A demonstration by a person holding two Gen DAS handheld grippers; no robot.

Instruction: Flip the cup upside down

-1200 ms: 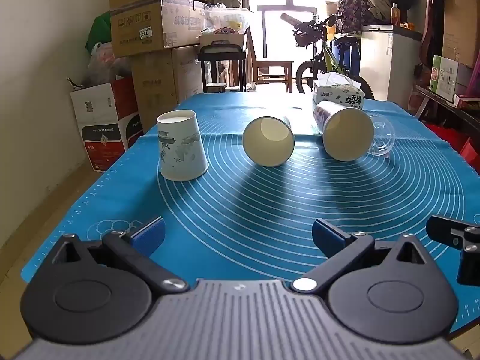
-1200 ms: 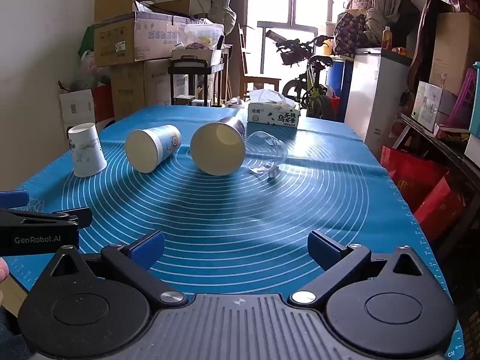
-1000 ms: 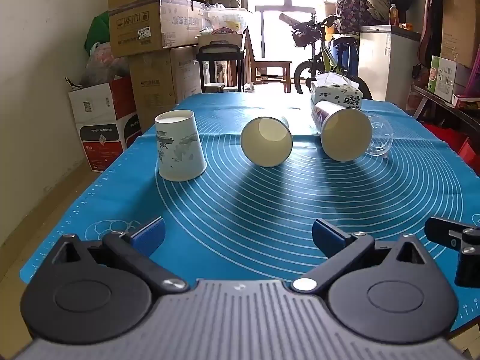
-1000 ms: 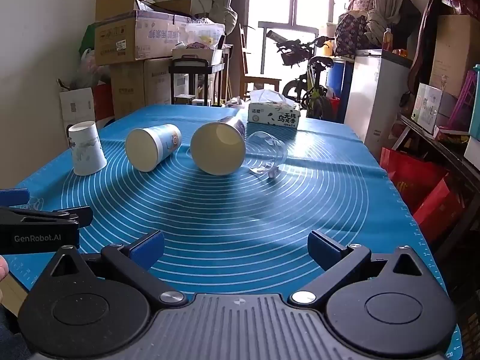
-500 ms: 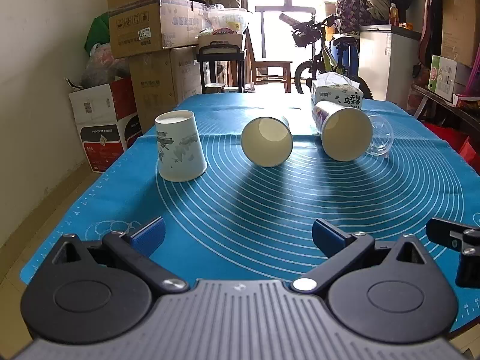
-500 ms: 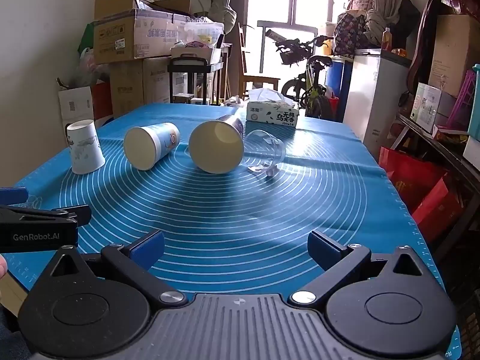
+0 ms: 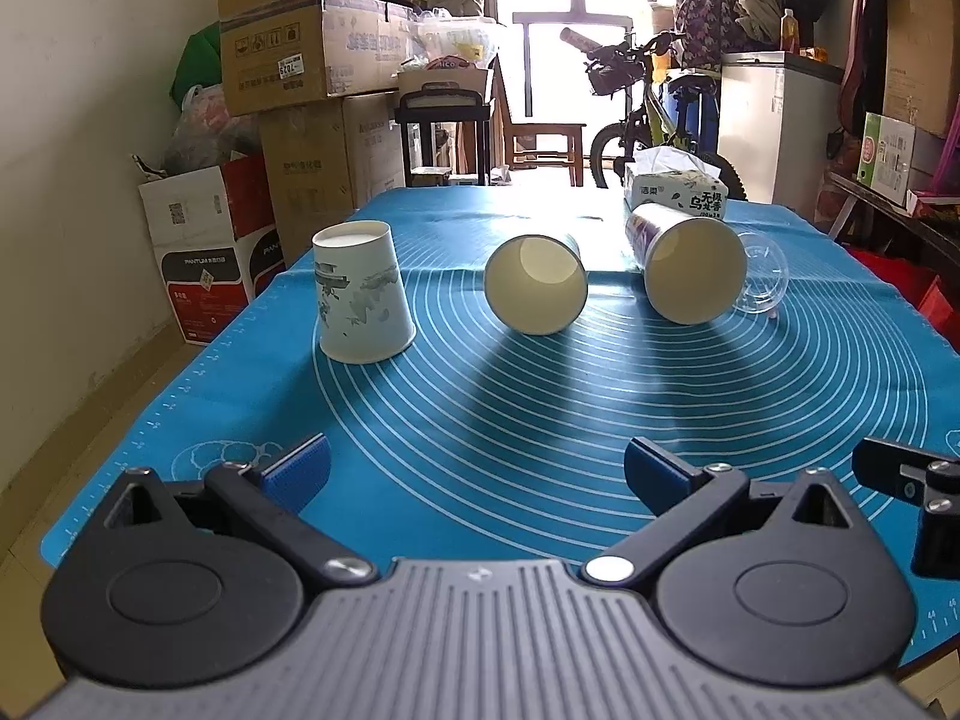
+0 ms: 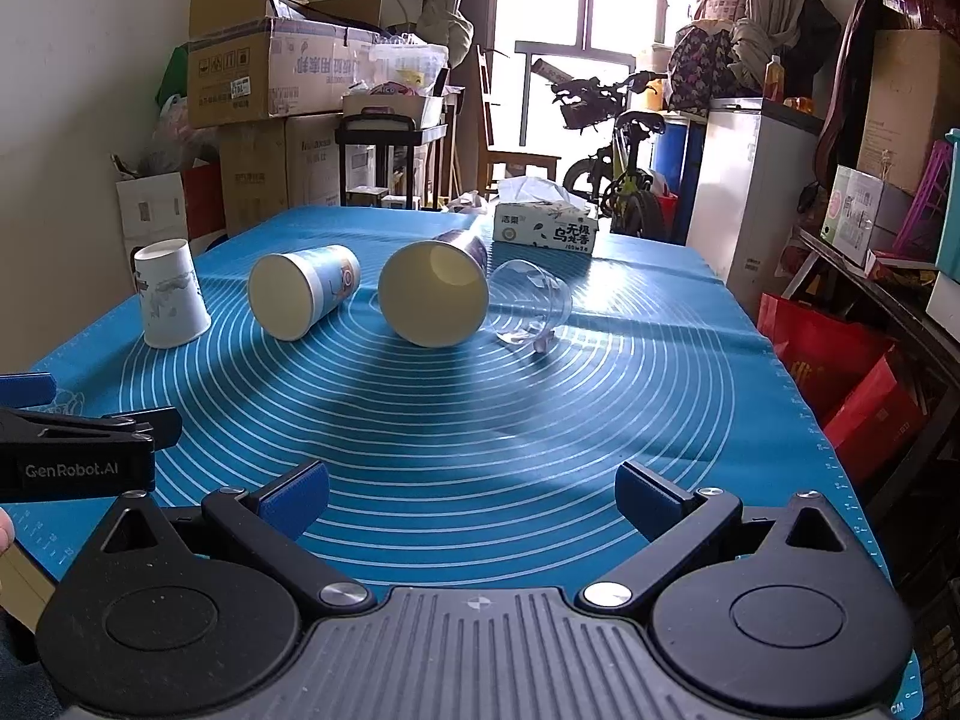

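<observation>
The left claw (image 7: 477, 471) hangs low over the near edge of the counter with its blue pads (image 7: 297, 467) spread wide and nothing between them. The right claw (image 8: 471, 489) is likewise spread wide and empty, just beside the left one. Beneath both lies a blue mat (image 7: 540, 420) with white rings. Well ahead of the left claw and to its left, a white printed cup (image 7: 360, 297) stands mouth down. Straight ahead, a paper cup (image 7: 535, 285) lies on its side, mouth toward the claw. Ahead to the right, a larger paper cup (image 7: 693, 270) lies on its side, with a clear plastic cup (image 8: 531, 306) lying beside it. Beyond sits a tissue box (image 7: 675, 192).
</observation>
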